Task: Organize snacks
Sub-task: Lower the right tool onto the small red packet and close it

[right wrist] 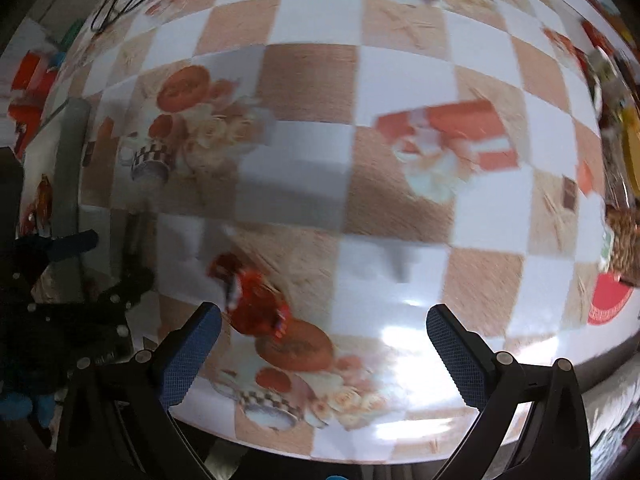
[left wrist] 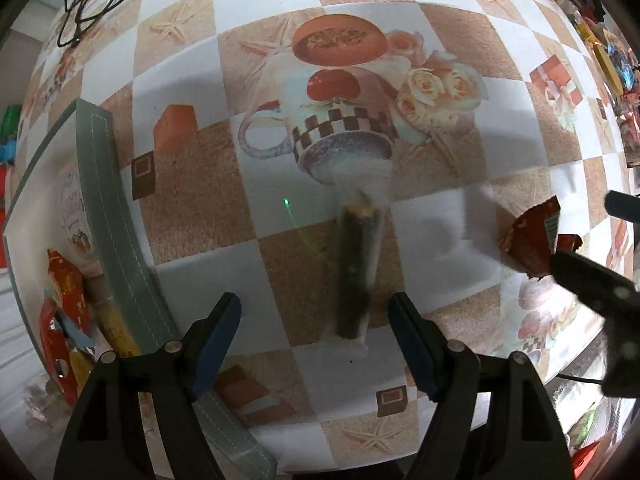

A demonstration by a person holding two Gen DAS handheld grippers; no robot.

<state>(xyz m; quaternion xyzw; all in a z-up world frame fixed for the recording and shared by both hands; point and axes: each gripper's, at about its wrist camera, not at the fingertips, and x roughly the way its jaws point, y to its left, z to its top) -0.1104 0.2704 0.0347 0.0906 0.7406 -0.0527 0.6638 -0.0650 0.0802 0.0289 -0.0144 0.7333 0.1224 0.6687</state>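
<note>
A long dark snack stick in a clear wrapper (left wrist: 354, 272) lies blurred on the patterned tablecloth, lengthwise between the fingers of my left gripper (left wrist: 315, 304). That gripper is open and its pads are off the stick. To the left is a white box with a grey-green rim (left wrist: 116, 216) that holds red and yellow snack packets (left wrist: 64, 292). A red snack packet (right wrist: 256, 304) lies just right of the left finger of my right gripper (right wrist: 324, 314), which is open and not holding it. In the left wrist view, the same red packet (left wrist: 528, 240) is beside my right gripper (left wrist: 588, 236).
A pile of mixed snacks (left wrist: 600, 52) lines the table's right side, where a bag of nuts and a red label (right wrist: 624, 220) also lie. Black cables (left wrist: 80, 12) lie at the far left corner. The table's near edge (right wrist: 360, 456) runs just below the grippers.
</note>
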